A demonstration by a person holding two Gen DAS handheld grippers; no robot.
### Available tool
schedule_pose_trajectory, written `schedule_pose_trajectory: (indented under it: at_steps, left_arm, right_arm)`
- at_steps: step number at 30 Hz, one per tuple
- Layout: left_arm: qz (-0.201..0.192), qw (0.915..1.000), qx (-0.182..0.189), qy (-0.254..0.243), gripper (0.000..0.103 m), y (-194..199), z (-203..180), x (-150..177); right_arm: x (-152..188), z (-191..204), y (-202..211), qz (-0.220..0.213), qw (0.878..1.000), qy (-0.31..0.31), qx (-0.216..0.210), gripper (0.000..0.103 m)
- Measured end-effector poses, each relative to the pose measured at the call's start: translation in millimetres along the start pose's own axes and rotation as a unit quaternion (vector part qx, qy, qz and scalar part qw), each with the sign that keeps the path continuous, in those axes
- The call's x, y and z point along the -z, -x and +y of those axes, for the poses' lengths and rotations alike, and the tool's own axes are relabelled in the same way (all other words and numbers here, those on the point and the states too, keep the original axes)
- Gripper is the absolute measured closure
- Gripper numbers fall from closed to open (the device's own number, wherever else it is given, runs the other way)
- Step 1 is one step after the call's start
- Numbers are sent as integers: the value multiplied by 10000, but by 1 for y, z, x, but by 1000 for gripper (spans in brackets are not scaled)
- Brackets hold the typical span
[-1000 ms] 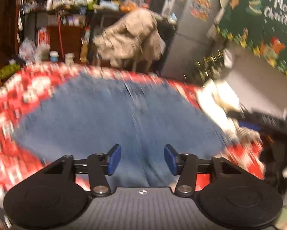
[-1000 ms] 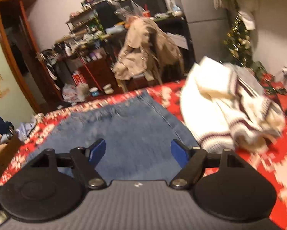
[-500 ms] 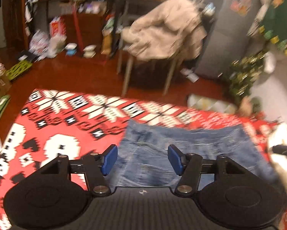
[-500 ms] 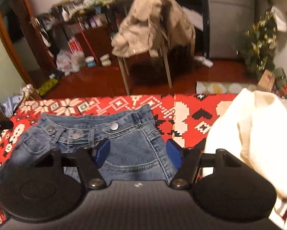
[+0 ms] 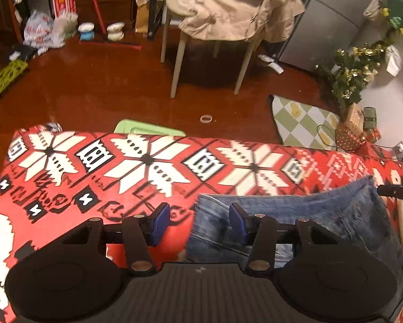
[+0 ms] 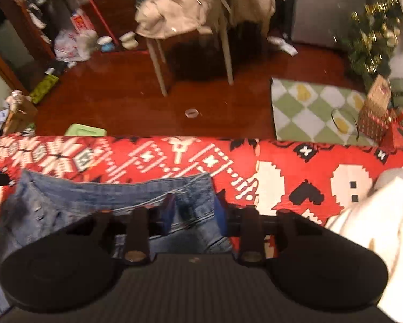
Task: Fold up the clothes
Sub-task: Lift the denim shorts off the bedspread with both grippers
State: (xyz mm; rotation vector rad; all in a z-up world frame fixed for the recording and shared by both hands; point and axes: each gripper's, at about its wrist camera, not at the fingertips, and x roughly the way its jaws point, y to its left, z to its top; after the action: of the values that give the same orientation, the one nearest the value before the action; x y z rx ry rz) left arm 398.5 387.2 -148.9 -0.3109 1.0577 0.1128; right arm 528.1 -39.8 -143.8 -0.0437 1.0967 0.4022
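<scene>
Both grippers dropped onto jeans (image 5: 295, 212)

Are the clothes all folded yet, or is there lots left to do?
Not yet. The jeans lie on the red patterned cloth, possibly folded over already, but that's hard to tell. Right now both grippers are open at their far corners: the left gripper at one, the right gripper around the other. The white sweater is still in a heap, waiting.
</scene>
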Motion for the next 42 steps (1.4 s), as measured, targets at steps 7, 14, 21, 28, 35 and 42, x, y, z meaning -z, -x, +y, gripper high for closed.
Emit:
schedule_pose_trajectory:
  at_steps: [7,14,21,28,35,42]
  left_arm:
    - [507,9976,470,-91,70,-27,9,-7]
    - [428,9988,218,-98,97,-25,0,-8]
    - [-308,9991,76,-275,98,31,-23,-26]
    - [-423,9978,-278,-436,90,6,-21,-49]
    - [-374,9986,-199,331,85,14,9,-36]
    - [-78,9991,12,415,84,24,-37,25]
  right_arm:
    - [-6,-9,-33,279,9993,-241,-39,72]
    - [-9,-8,-42,311,9991,-301,-49,83]
    - [-20,16,1,-93,9999,-77,-61,97]
    - [-47,35,18,-514,9986,147,9,95]
    - [-30,33,-1,-308,9986,184,379,78]
    - [24,58,29,-76,9999,-139,50,73]
